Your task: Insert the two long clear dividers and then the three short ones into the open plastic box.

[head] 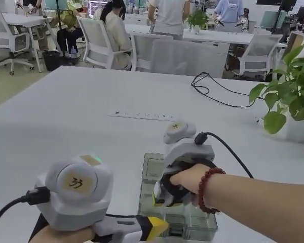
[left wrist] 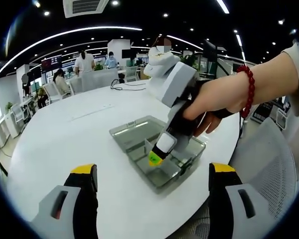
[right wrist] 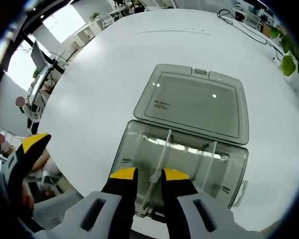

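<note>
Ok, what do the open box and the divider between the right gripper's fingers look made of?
Open clear plastic box: seemingly rigid transparent plastic, glossy; the white table shows through it and lights glint on its lid. Thin clear divider: likely the same plastic, visible mainly as pale edges. Fingers of the right gripper: matte grey with yellow tips, probably plastic.

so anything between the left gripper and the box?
No. In the left gripper view, bare table runs from the left gripper, jaws open, to the box.
</note>
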Tool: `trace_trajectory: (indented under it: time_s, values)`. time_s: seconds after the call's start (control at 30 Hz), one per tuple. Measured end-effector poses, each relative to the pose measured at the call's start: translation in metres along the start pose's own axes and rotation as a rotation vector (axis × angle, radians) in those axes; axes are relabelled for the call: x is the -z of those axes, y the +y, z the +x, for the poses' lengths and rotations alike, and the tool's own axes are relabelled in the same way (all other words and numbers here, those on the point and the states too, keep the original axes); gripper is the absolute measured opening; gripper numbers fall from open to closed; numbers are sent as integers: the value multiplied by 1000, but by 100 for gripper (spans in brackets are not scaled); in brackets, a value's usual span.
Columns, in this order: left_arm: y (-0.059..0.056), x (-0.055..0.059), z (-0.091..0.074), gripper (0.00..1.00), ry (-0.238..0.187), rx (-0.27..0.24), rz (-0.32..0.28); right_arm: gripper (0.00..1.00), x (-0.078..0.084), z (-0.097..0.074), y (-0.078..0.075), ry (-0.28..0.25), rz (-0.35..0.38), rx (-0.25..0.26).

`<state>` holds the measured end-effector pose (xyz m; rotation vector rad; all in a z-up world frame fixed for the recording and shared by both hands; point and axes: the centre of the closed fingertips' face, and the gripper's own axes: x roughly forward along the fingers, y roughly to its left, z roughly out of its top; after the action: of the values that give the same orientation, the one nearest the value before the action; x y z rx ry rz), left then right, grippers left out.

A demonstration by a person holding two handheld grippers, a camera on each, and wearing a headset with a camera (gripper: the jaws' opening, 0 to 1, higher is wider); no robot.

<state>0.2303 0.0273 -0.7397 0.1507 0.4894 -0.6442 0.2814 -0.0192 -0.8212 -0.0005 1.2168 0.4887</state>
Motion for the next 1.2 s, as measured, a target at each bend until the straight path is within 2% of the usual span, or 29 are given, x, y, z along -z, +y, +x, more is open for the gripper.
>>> trace_trajectory:
  time_s: [0.17,0.27,0.43,0.6,0.67,0.7,0.8,1.2]
  values:
    - [3,-2,-2,95,-10,-12,-6,26,-4,-7,3,-40,-71,-29]
    - [5,-3,-4,96,-12,-25,-8,30,-8,-13,6,-73,-183,-56]
    - [6,-5,-5,97,-18,-32,-14,37,-8,-21,13,-97,-346,-99]
    - [7,-3,-5,97,-10,-33,-11,43,-6,-28,17,-113,-466,-132]
    - [7,-3,-6,97,-11,-32,-9,44,-6,-30,21,-136,-488,-173]
    - [7,-3,-6,97,-11,-32,-9,46,-5,-31,19,-132,-486,-171]
    - [7,-3,-6,97,-9,-31,-7,50,-5,-33,20,-149,-586,-192]
    - [8,-4,-8,96,-8,-33,-4,56,3,-45,11,-157,-714,-261]
